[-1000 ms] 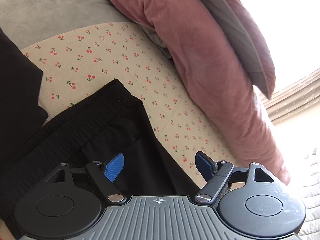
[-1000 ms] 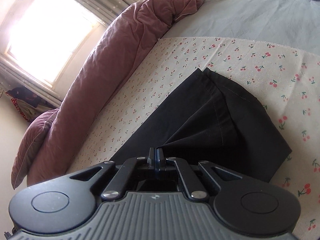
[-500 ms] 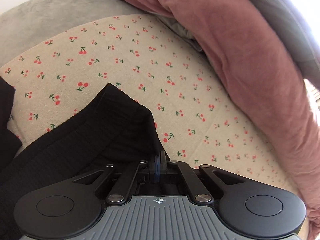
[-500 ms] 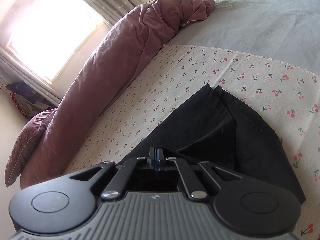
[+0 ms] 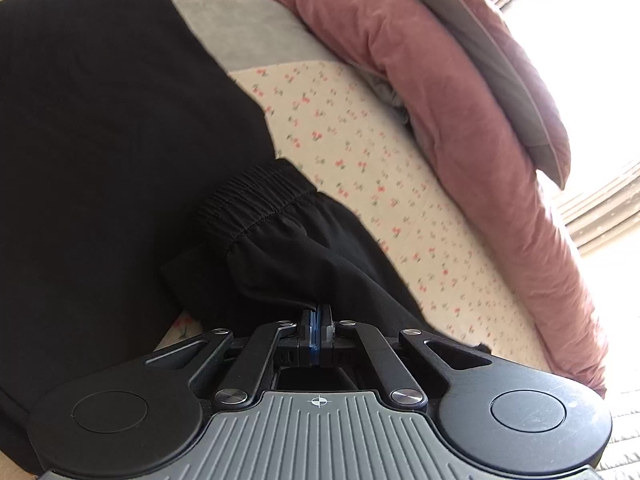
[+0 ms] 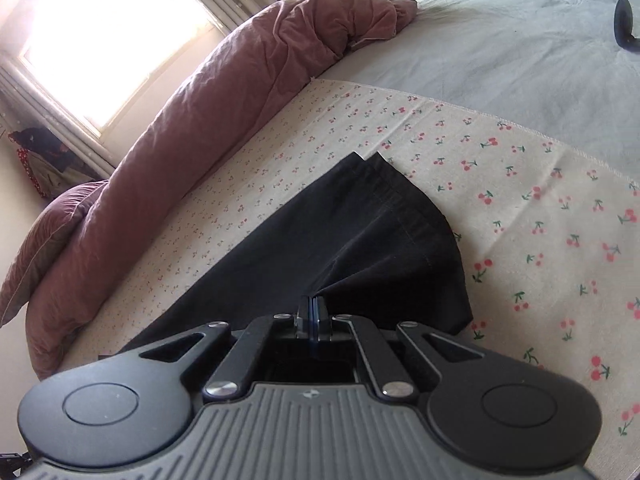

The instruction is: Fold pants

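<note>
Black pants (image 5: 280, 252) lie on a cherry-print cloth (image 5: 352, 152). In the left wrist view their ribbed elastic waistband (image 5: 256, 200) is bunched and lifted, and my left gripper (image 5: 318, 314) is shut on the fabric just below it. A broad black cloth (image 5: 100, 128) fills the left of that view. In the right wrist view the leg end of the pants (image 6: 360, 232) lies with its hems (image 6: 396, 184) toward the far side, and my right gripper (image 6: 312, 306) is shut on a raised fold of the leg fabric.
A rolled pink duvet (image 5: 460, 120) with a pillow (image 5: 492, 52) on it runs along the far side, also the duvet (image 6: 200, 128) in the right wrist view. A grey sheet (image 6: 500, 40) lies beyond the cloth (image 6: 540, 220). A bright window (image 6: 100, 40) is behind.
My left gripper went from open to shut on the pants near the waistband and pulled it along, bunching it. The right gripper stayed shut and drew the leg fabric slightly.
</note>
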`<state>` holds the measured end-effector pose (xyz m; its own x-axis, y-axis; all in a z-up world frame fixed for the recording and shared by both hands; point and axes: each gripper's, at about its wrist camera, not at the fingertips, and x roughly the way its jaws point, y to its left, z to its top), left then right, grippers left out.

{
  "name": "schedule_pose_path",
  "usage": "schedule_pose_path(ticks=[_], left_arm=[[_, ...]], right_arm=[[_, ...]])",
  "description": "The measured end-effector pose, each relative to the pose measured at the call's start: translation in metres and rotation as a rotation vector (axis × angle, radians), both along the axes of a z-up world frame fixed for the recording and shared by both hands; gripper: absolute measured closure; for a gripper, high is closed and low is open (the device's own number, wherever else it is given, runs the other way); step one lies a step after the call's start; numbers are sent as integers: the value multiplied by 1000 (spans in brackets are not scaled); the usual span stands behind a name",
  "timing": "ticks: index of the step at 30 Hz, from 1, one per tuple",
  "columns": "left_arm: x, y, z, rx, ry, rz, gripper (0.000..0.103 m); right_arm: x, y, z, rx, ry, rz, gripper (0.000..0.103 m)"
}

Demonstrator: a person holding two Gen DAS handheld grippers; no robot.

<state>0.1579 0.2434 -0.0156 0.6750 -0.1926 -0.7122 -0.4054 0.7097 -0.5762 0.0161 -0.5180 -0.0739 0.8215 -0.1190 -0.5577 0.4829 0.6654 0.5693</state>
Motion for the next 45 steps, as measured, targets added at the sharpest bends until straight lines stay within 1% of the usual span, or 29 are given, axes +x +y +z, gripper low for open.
schedule_pose_path(ticks=[2, 5, 8, 10, 14, 16, 17, 18, 21, 22, 23, 24, 25, 26, 27, 28, 29, 31, 34, 35, 36, 37, 38, 39, 40, 41, 43, 45], left_arm=[[-7, 0, -15, -22, 51, 6, 103], [-18, 2, -19, -6, 54, 4, 103], [-25, 7, -15, -6, 49, 6, 103], [-29, 6, -11, 23, 41, 2, 103], [-26, 2, -12, 44, 60, -6, 103], [-27, -3, -13, 73, 76, -15, 100], [-27, -3, -14, 80, 81, -17, 96], [-28, -3, -17, 88, 89, -20, 95], [-26, -1, -23, 73, 107, -8, 93], [-24, -1, -25, 72, 115, -5, 92], [-22, -1, -26, 72, 123, -1, 88], [-21, -1, -26, 71, 125, 6, 86], [-21, -1, -26, 65, 121, 11, 81], [-22, 0, -25, 54, 109, 12, 72], [-24, 1, -25, 44, 95, 14, 66], [-27, 2, -26, 39, 84, 27, 52], [-28, 3, -26, 40, 78, 41, 43], [-29, 2, -27, 48, 67, 53, 42], [-27, -2, -31, 56, 86, 44, 42], [-24, -4, -33, 56, 92, 40, 43], [-18, -5, -36, 63, 94, 43, 45], [-15, -7, -36, 80, 83, 49, 50], [-13, -8, -36, 100, 69, 54, 81], [-10, -8, -36, 104, 64, 54, 94], [-9, -6, -36, 81, 60, 65, 98], [-9, -7, -34, 68, 44, 81, 102], [-13, -15, -22, 111, -15, 84, 102], [-25, -25, -9, 161, -71, 79, 102]], right_arm=[[0, -1, -15, -24, 63, -15, 100], [-3, 5, -25, -46, 95, -4, 100], [-10, 12, -21, -66, 85, 17, 100], [-16, 11, -15, -57, 58, 9, 100], [-25, 7, -5, -46, 19, -12, 100], [-27, 8, -3, -49, 19, -8, 100], [-27, 9, -4, -59, 34, -3, 100], [-27, 9, -5, -63, 53, -1, 100], [-34, 8, -18, -59, 113, -16, 100], [-37, 7, -21, -69, 131, -36, 100], [-40, 6, -24, -85, 130, -51, 98], [-44, 1, -26, -73, 98, -64, 90], [-49, -4, -28, -38, 60, -74, 82], [-58, -12, -32, 46, -18, -91, 62], [-65, -18, -35, 114, -87, -100, 39], [-69, -22, -38, 154, -131, -110, 32], [-72, -24, -40, 173, -152, -121, 28], [-69, -25, -45, 187, -145, -138, 28], [-51, -24, -51, 257, -163, -127, 32], [-42, -25, -50, 262, -159, -141, 42], [-31, -26, -48, 249, -135, -158, 67], [-23, -27, -45, 236, -106, -170, 87], [-9, -27, -36, 213, -73, -199, 99], [-4, -26, -25, 164, -83, -206, 99], [2, -21, -9, 99, -101, -199, 99], [6, -13, 12, 0, -123, -192, 99], [9, 12, 54, -218, -162, -172, 100], [-5, 56, 93, -487, -224, -163, 100]])
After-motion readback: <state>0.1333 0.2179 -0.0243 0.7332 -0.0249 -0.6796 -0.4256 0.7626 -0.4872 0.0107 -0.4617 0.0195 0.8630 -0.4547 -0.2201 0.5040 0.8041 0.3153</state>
